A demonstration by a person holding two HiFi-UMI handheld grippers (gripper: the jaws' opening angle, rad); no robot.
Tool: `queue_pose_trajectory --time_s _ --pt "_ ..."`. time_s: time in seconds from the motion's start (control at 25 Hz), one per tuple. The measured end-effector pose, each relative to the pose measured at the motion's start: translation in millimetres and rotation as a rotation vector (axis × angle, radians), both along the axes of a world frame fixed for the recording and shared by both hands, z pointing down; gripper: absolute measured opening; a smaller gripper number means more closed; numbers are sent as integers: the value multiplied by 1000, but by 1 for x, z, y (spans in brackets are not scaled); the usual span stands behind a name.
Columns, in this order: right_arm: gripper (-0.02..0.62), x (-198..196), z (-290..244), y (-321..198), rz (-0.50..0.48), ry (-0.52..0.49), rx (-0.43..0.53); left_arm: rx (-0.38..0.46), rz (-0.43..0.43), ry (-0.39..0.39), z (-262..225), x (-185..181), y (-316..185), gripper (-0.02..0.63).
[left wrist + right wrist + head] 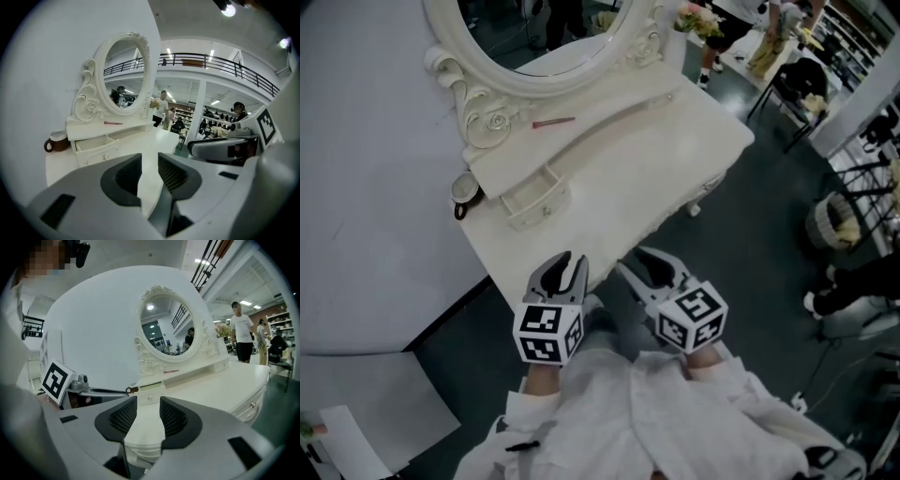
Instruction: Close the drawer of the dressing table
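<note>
In the head view, the dressing table stands against a pale curved wall. Its small drawer is pulled out at the left end of the raised shelf under the oval mirror, just beside a brown mug, so the task is not yet done. The left gripper and the right gripper hover side by side over the table's near edge, well short of the drawer, likely held ready for the reach. In the left gripper view, that gripper's jaws stand apart with only the bare tabletop showing between them. The drawer front and its knob lie ahead and to the left, so a push would probably need the hand to swing that way. In the right gripper view, the jaws are likewise released and grasp nothing. The open drawer sits almost straight beyond the gap, which suggests this gripper is the better lined up to press the front shut.
</note>
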State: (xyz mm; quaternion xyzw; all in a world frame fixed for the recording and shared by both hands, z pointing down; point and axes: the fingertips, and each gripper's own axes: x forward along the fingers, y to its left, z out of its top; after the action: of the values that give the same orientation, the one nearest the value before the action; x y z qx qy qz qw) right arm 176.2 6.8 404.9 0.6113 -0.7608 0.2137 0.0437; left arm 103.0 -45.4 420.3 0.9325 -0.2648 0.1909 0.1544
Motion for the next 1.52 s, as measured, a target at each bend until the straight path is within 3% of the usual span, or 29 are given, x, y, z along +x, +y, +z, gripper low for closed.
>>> queue_pose_trajectory --time_s 0.6,1.52 --pt "133 -3 -16 -156 -160 59 47 25 -128 -1 -7 -6 -133 89" --pt "133 -52 -1 -208 -308 66 20 -11 -245 -76 15 -69 -159 107"
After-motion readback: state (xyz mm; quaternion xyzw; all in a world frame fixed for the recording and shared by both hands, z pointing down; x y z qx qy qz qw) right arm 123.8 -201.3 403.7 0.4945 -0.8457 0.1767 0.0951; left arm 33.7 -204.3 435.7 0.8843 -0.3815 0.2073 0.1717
